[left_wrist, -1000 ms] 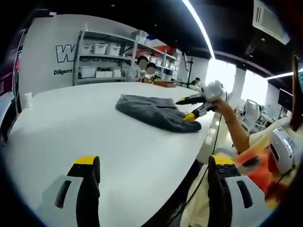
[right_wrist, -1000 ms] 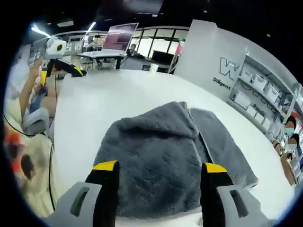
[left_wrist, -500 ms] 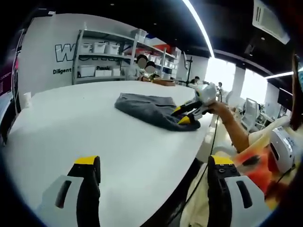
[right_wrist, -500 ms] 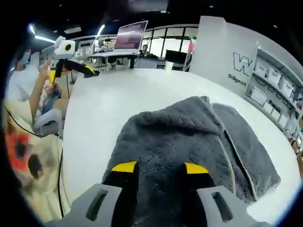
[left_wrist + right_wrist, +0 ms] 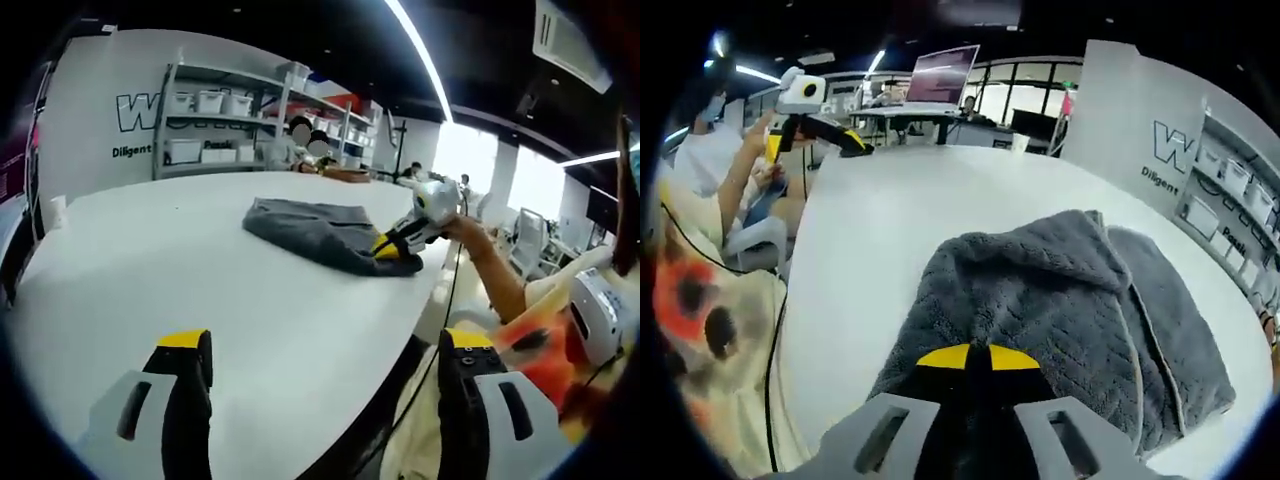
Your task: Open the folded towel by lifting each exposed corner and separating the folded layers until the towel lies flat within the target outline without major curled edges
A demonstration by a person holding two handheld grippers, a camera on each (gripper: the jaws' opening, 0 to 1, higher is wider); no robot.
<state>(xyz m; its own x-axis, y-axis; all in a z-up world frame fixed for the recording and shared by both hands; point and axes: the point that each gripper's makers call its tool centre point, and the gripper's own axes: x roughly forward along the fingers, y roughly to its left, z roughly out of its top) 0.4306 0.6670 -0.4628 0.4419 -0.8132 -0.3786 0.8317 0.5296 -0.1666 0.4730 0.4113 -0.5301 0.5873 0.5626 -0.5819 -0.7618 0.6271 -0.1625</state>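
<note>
The right tongs [image 5: 967, 357] are pinched on the near edge of the folded grey towel [image 5: 1070, 300] on the white bench [image 5: 880, 210], the left tongs [image 5: 320, 345] wide and idle, so several layers may lift together.

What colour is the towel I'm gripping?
Dark grey towel, plush; clearest in the right gripper view.

towel [image 5: 1060, 300]: dark grey, pale edge trim | table [image 5: 150, 260]: white | right gripper [image 5: 968, 358]: black jaws, yellow tips, grey body | left gripper [image 5: 320, 350]: black jaws, yellow tips, grey body | shelf bins [image 5: 210, 102]: white | garment [image 5: 700, 330]: cream, orange-and-black print
</note>
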